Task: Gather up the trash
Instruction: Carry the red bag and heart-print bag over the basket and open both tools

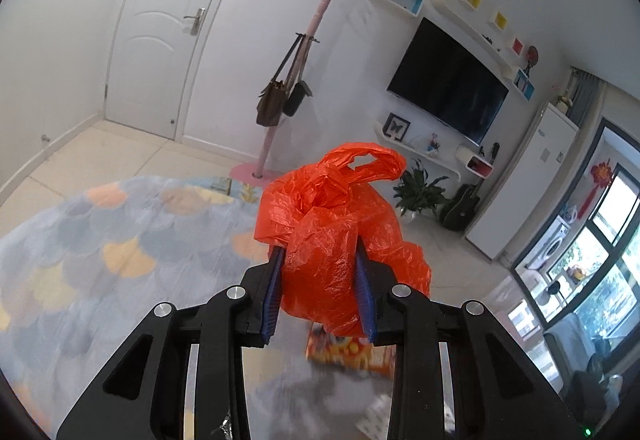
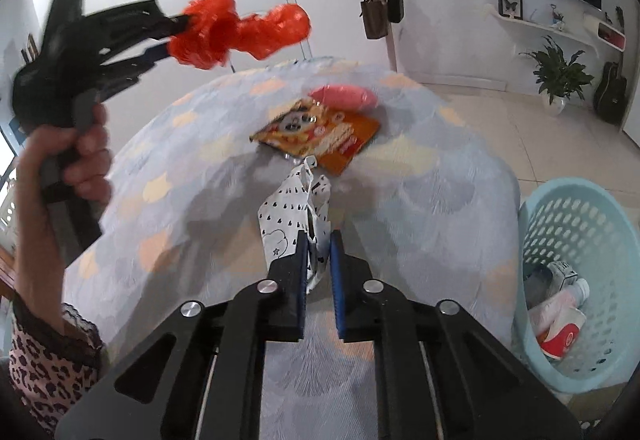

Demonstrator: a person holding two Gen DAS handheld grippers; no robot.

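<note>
A crumpled orange plastic bag (image 1: 332, 224) fills the left wrist view, and my left gripper (image 1: 320, 252) is shut on it, holding it in the air. In the right wrist view the same left gripper (image 2: 176, 36) is at the upper left in a person's hand, with the orange bag (image 2: 240, 28) sticking out of it. My right gripper (image 2: 319, 240) is shut on a white bag with black drop marks (image 2: 288, 208), which lies on the pastel scale-patterned cover (image 2: 420, 208). Beyond it lie an orange snack packet (image 2: 320, 136) and a pink object (image 2: 344, 96).
A light blue slotted basket (image 2: 580, 208) stands at the right, low beside the cover, with white and red trash inside. A pink coat stand (image 1: 296, 80) with hanging bags, a potted plant (image 1: 420, 192) and a closed door (image 1: 160, 40) are farther off.
</note>
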